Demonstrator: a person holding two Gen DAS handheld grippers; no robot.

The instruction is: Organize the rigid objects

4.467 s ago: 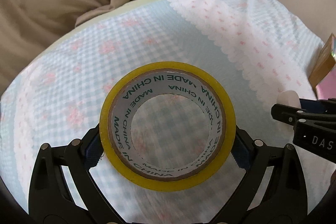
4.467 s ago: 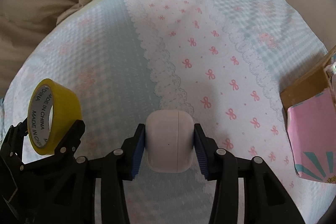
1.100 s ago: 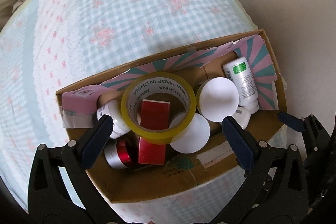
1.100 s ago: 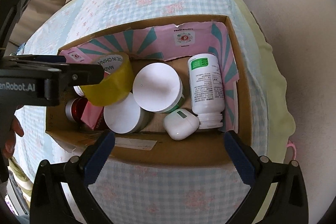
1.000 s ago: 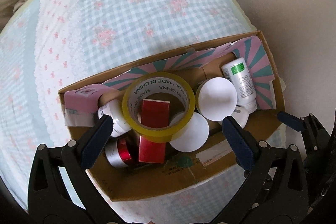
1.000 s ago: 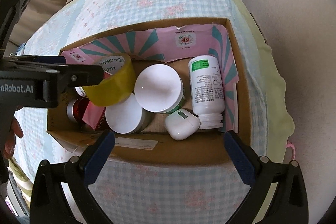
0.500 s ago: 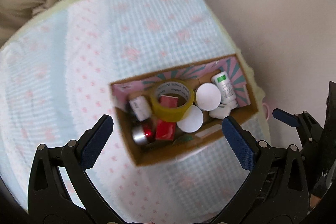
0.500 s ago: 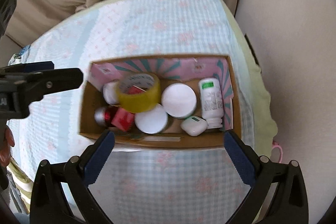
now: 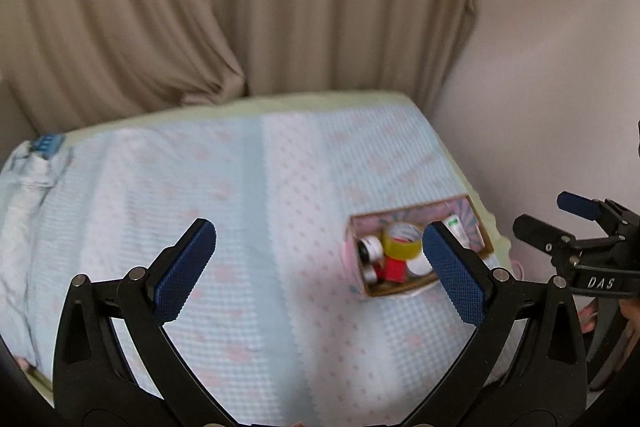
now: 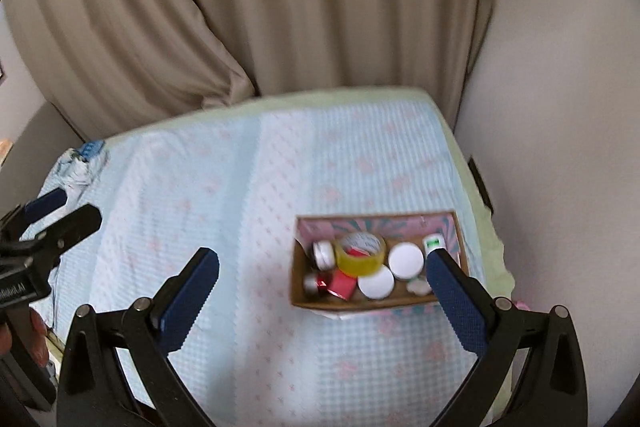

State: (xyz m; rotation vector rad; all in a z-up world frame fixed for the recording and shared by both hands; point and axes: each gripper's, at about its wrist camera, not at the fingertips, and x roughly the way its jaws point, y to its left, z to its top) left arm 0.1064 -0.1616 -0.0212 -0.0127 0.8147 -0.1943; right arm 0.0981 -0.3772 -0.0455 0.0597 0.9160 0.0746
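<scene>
High above the bed, both my claws hung empty with their blue pads spread wide: the left gripper [image 9: 316,259] and the right gripper [image 10: 322,285]. Below them lay the blue-and-pink checked bedspread [image 10: 224,195], and near its right edge sat the cardboard box [image 10: 352,301] with its pink patterned lining. Inside it the yellow tape roll [image 10: 361,254] rested on a red packet [image 10: 343,282], with a small white jar [image 10: 324,253] to its left and a silver-and-red tin [image 10: 314,283] in the near left corner. Two white round lids [image 10: 406,260] lay just beside the roll, touching each other, and a white bottle with a green label [image 10: 433,242] stood against the box's right end. A small white case [image 10: 418,286] sat by the near wall. Beige curtains [image 10: 280,7] hung behind the bed. The view was blurred.
</scene>
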